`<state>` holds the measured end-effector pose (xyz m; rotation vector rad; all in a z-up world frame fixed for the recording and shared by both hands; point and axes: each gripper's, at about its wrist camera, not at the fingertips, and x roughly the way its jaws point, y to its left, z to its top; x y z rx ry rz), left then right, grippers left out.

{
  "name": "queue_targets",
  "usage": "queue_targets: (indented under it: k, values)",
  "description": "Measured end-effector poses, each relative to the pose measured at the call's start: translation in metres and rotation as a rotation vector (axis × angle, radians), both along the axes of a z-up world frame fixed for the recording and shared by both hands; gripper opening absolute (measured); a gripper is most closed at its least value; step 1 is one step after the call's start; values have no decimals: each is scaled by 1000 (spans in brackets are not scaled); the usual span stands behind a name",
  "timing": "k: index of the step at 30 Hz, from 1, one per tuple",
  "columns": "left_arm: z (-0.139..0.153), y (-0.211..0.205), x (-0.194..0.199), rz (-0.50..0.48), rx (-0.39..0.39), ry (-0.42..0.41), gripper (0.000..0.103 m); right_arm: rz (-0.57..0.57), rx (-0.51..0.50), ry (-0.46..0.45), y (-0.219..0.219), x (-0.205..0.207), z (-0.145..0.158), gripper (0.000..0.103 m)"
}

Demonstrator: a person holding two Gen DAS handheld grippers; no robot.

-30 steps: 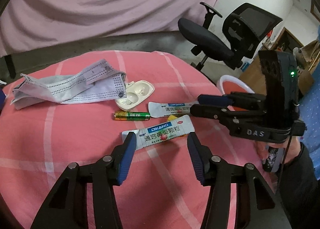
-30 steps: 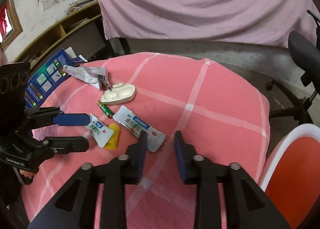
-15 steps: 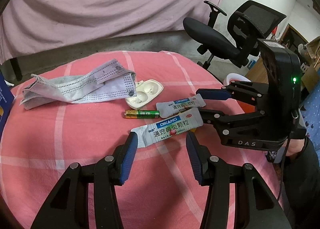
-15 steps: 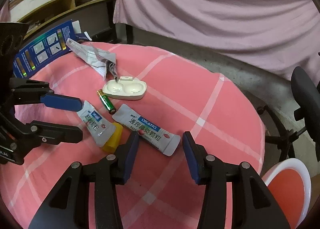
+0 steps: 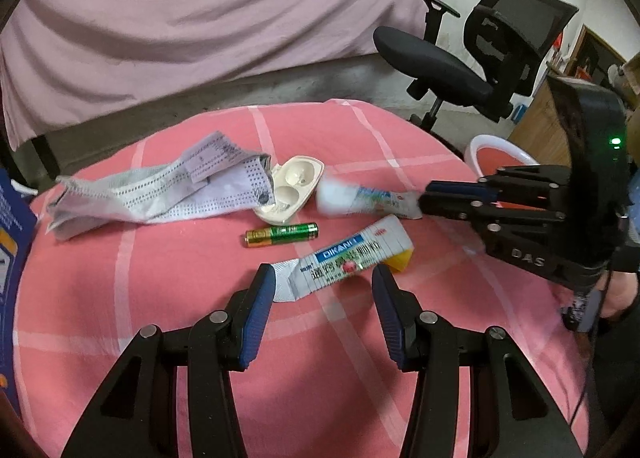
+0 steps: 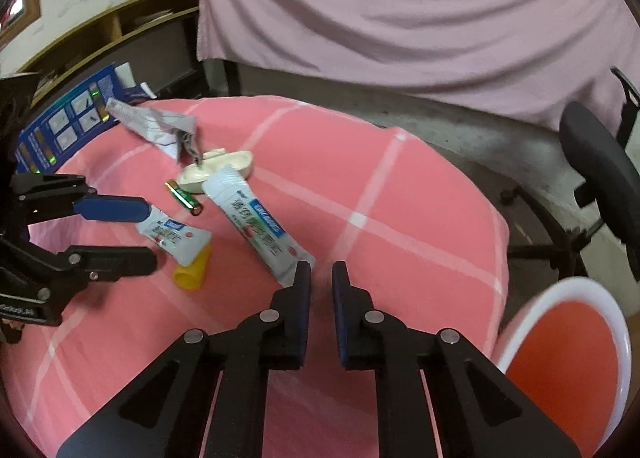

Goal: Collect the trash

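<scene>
Trash lies on a round table with a pink checked cloth (image 5: 100, 298). My right gripper (image 6: 321, 278) is shut on the corner of a long white sachet (image 6: 256, 224), also seen lifted in the left wrist view (image 5: 360, 200). My left gripper (image 5: 323, 290) is open, its fingers straddling a second white sachet (image 5: 344, 260) that lies over a yellow piece (image 5: 402, 260). A green battery (image 5: 282, 235), an open white case (image 5: 288, 188) and a crumpled grey mask (image 5: 160, 194) lie beyond.
An orange bin with a white rim (image 6: 568, 338) stands beside the table at the right. A blue box (image 6: 60, 122) sits at the table's left edge. A black office chair (image 5: 460, 66) stands behind. A pink curtain (image 5: 200, 10) hangs at the back.
My right gripper has closed on the end of one sachet and lifted it. My left gripper has moved forward around the other sachet and stays open.
</scene>
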<state>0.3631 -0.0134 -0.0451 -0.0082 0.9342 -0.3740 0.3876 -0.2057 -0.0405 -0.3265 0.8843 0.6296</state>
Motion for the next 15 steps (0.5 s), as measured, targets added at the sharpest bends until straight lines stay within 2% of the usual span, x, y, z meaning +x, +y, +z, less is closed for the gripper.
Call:
queue_targets:
  k: [7, 11, 13, 15]
  values:
    - [-7, -13, 10, -21, 72, -9, 42, -2, 1, -8, 1, -1, 0, 9]
    - [-10, -15, 10, -18, 84, -14, 12, -11, 0, -13, 1, -2, 0, 10]
    - [-11, -12, 10, -10, 71, -11, 5, -15, 2, -16, 0, -3, 1, 10]
    - [-12, -11, 9, -8, 65, -11, 3, -21, 6, -20, 0, -3, 1, 10]
